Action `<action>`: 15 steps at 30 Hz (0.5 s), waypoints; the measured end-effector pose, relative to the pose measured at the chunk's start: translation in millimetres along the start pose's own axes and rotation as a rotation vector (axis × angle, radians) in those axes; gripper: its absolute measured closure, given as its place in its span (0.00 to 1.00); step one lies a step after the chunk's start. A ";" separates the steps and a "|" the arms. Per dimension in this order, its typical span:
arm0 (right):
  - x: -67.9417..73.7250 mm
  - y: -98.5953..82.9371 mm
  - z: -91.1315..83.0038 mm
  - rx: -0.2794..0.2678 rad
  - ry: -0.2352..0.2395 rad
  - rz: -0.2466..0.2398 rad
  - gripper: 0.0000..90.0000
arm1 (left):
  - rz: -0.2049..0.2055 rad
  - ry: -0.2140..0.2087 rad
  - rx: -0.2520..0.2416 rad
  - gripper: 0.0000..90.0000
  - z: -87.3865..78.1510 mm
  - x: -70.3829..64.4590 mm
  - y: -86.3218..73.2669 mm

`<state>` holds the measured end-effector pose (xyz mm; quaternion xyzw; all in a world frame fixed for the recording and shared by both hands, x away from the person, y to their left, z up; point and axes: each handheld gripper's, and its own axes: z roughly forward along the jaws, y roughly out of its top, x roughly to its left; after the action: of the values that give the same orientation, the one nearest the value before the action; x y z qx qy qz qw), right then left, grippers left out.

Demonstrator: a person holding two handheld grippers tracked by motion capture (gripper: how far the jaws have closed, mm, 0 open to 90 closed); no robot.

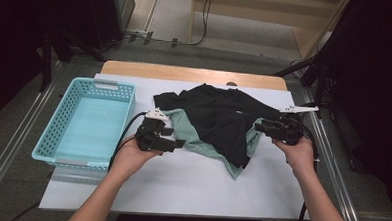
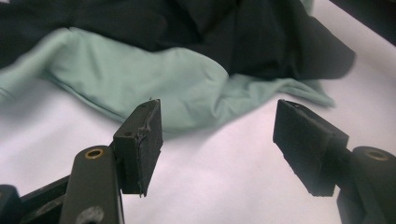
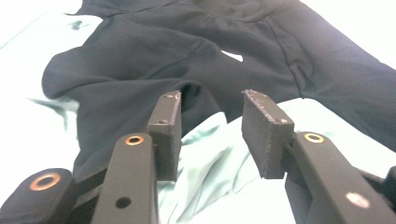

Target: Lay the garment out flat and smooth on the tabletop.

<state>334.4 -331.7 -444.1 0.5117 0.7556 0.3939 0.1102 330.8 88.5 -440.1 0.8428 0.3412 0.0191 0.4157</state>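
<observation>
A black garment (image 1: 223,119) lies crumpled on the white-covered bench (image 1: 180,185), on top of a pale green garment (image 1: 185,132) whose edges stick out from under it on the near side and at both ends. Taking the black garment as the landmark, an empty light-blue basket (image 1: 63,134) stands well apart to its left, on the bench's left edge.

The left tool (image 1: 175,138) sits just beside the black garment's left flank, over the exposed green cloth. In the left gripper view its jaws stand wide apart with nothing between them, aimed at the green fold (image 2: 154,88) that peeks out below the black cloth (image 2: 243,42); the pads are close to the fabric but not touching it. The right tool (image 1: 259,126) is at the black garment's right edge. In the right gripper view its jaws are also apart and empty, straddling the line where the black cloth (image 3: 154,56) overlaps the green (image 3: 210,149).

The step in hand looks like the approach to a grasp: both tools are set at opposite ends of the pile, open, before any cloth is pinched. Whether the aim is to separate the two garments or lift one toward the basket cannot be told from this.

The next move calls for each tool to go down and forward until one layer sits between its pads, then close. The care needed is in layer choice: on the right side the black and green edges lie close together, so a deep bite would likely catch both.
</observation>
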 end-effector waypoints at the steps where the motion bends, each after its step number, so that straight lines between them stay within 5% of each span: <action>1: 0.9 -1.2 -2.6 0.001 0.002 0.000 0.60 | -0.009 -0.011 -0.003 0.38 -0.8 0.9 0.2; 15: 29.3 -23.9 -19.8 0.011 0.073 -0.035 0.53 | -0.010 -0.026 -0.008 0.38 -7.6 0.0 0.9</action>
<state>293.5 -320.1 -441.0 0.4843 0.7701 0.4061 0.0864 328.8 93.4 -434.5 0.8395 0.3401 0.0075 0.4237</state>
